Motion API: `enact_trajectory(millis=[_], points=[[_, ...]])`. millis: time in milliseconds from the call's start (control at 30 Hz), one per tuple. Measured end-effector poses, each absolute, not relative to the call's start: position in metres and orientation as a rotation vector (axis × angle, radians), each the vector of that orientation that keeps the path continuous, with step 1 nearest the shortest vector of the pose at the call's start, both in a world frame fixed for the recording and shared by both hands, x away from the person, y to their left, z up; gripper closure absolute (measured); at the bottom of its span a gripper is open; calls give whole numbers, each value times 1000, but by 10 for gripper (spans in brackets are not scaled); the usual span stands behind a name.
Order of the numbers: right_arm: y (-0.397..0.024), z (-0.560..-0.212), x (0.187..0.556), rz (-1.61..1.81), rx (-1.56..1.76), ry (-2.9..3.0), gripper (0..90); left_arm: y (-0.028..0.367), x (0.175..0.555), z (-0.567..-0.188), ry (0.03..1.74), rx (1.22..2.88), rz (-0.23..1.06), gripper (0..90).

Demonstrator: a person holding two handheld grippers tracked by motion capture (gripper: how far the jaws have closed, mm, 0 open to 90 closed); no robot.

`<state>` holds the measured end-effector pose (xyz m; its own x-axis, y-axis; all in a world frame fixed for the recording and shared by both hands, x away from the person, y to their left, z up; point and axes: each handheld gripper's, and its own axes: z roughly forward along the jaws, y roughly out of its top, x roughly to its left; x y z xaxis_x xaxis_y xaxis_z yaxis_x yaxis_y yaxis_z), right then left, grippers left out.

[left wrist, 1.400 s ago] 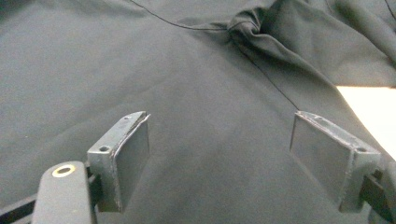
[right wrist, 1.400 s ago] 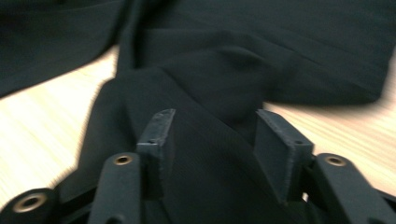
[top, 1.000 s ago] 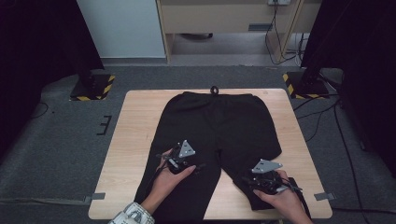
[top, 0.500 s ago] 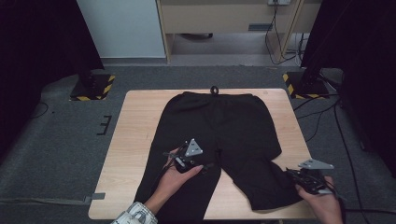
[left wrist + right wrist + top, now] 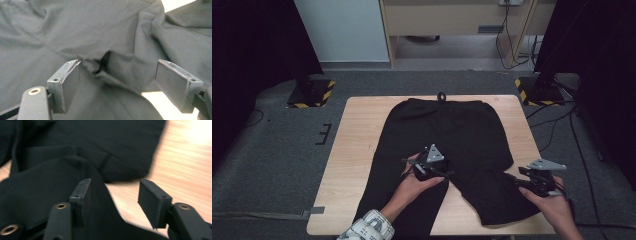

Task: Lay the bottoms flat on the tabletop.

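While the left gripper hangs over the crotch of the black trousers, its jaws stand wide apart with a raised pucker of cloth between the pads but pressed by neither. That fold sits nearer the left pad in the left gripper view, so a squeeze here would likely take it; as it is, the gripper seems poised to pinch the seam where the two legs part. The right gripper has just been opening: its jaws are apart, with a ridge of dark fabric beside the left jaw and bare wood between and beyond the pads, so nothing is clamped. It looks to have let go of the leg hem it sits beside.

Outward from there, the trousers lie flat on the wooden table, the waistband against the far edge with a small drawstring loop poking over that edge. The leg on the person's right runs toward the near right corner, its hem spread slightly outward close to the right gripper, which fits a leg drawn sideways to flatten it. The other leg runs to the near edge under the left forearm and patterned sleeve. My judgement is that the garment is being smoothed and squared before folding.
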<state>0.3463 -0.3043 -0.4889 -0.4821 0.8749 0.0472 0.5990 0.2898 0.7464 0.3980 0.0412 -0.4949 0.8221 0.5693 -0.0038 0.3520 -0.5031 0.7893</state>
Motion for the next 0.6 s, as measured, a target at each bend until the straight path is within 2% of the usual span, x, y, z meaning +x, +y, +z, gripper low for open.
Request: enact_trajectory(millis=[100,200,267,300,400,433,467,533,600], points=[[-283,-503,360,1020,1314,2257,399,30,402,-495,670,2158,330,176],[-274,-508,362,1015,1295,2275,415,21,406,-499,659,2168,345,175],[-269,-513,364,1001,1274,2297,480,15,411,-506,655,2202,349,182],[-265,-515,364,994,1263,2297,530,13,413,-508,658,2213,347,217],[-260,-518,366,974,1247,2307,723,10,412,-512,640,2244,405,414],[-260,-519,365,959,1256,2316,827,9,411,-513,621,2249,421,606],[-260,-519,365,959,1256,2316,827,9,410,-512,613,2256,428,606],[-261,-519,364,946,1252,2322,877,10,408,-511,605,2263,426,748],[-264,-518,361,935,1271,2336,891,13,408,-508,611,2267,420,852]])
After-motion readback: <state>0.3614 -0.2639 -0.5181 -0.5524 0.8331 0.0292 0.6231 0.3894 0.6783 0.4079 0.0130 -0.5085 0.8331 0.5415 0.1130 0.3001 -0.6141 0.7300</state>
